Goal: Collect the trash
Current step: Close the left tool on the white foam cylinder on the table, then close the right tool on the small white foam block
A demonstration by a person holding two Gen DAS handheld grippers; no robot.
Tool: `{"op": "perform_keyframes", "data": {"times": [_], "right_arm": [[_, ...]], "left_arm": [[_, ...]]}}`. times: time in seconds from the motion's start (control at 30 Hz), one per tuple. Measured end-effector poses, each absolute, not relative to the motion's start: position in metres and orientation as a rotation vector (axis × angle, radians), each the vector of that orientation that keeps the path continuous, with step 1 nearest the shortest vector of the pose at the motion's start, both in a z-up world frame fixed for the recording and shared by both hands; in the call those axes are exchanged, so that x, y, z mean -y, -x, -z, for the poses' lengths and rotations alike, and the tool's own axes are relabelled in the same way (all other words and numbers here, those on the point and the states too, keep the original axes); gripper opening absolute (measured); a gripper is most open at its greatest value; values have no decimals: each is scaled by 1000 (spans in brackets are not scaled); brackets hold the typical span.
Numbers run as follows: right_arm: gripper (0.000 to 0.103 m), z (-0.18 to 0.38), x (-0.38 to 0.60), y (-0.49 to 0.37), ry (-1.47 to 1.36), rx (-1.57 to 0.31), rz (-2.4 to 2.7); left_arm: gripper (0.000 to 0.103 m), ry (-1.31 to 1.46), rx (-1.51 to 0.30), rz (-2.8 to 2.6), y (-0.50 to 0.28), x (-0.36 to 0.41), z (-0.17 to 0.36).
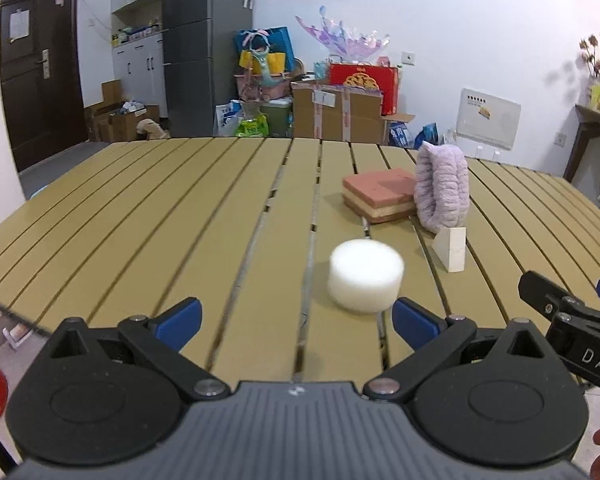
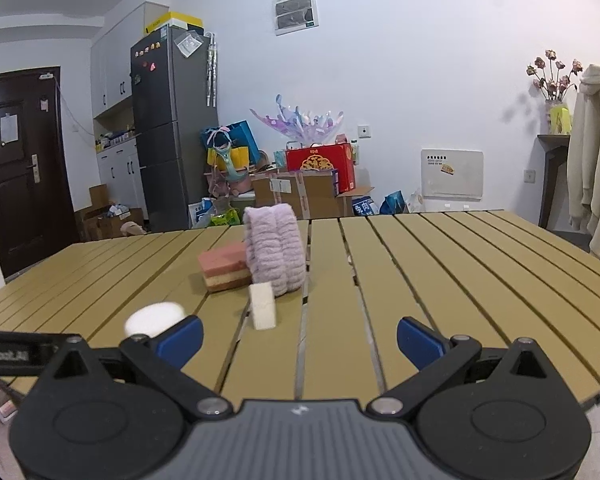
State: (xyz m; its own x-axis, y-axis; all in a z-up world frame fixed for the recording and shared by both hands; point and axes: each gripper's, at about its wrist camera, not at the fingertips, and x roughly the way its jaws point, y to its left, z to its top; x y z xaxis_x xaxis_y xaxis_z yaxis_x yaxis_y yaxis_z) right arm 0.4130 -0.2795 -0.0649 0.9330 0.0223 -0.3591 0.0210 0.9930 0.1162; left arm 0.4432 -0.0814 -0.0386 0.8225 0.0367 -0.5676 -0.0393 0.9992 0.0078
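Observation:
A white foam cylinder (image 1: 365, 275) (image 2: 155, 318) rests on the slatted tan table (image 1: 140, 216) (image 2: 440, 264), just ahead of my left gripper (image 1: 297, 325), which is open and holds nothing. Behind it stand a small cream foam wedge (image 1: 451, 249) (image 2: 262, 305), a fluffy lilac cloth roll (image 1: 442, 190) (image 2: 275, 249) and a pink-topped layered sponge block (image 1: 380, 194) (image 2: 224, 266). My right gripper (image 2: 300, 340) is open over the near table edge, the wedge slightly left of its centre. Its finger (image 1: 548, 300) shows at the right of the left wrist view.
Beyond the table's far edge are cardboard boxes (image 1: 336, 114) (image 2: 296, 194), a red gift box (image 2: 320, 164), a grey fridge (image 2: 172, 128) and a dark door (image 1: 40, 64). A beige coat (image 2: 596, 152) hangs at right. The right half of the table holds nothing.

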Motion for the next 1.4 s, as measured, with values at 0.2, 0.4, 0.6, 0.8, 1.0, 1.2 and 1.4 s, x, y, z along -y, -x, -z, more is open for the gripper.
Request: {"op": "perform_keyframes", "data": {"times": [0.2, 0.4, 0.6, 0.8, 1.0, 1.2, 1.4], "right_arm": [[103, 75, 294, -445, -113, -373, 30], [103, 81, 308, -469, -135, -379, 38], [103, 85, 312, -486, -157, -379, 36], [103, 87, 309, -495, -177, -373, 38], [103, 90, 300, -504, -202, -386, 27], [103, 88, 283, -513, -207, -403, 5], [103, 86, 264, -521, -208, -421, -31]], "left_arm": [[103, -7, -614, -18, -479, 108, 52], [103, 1, -649, -71, -514, 120, 67], [87, -24, -653, -74, -526, 125, 80], [54, -2, -634, -39, -528, 121, 79], [54, -14, -593, -32, -519, 107, 71], [54, -17, -563, -83, -514, 80, 59], [54, -14, -555, -113, -512, 53, 55]]}}
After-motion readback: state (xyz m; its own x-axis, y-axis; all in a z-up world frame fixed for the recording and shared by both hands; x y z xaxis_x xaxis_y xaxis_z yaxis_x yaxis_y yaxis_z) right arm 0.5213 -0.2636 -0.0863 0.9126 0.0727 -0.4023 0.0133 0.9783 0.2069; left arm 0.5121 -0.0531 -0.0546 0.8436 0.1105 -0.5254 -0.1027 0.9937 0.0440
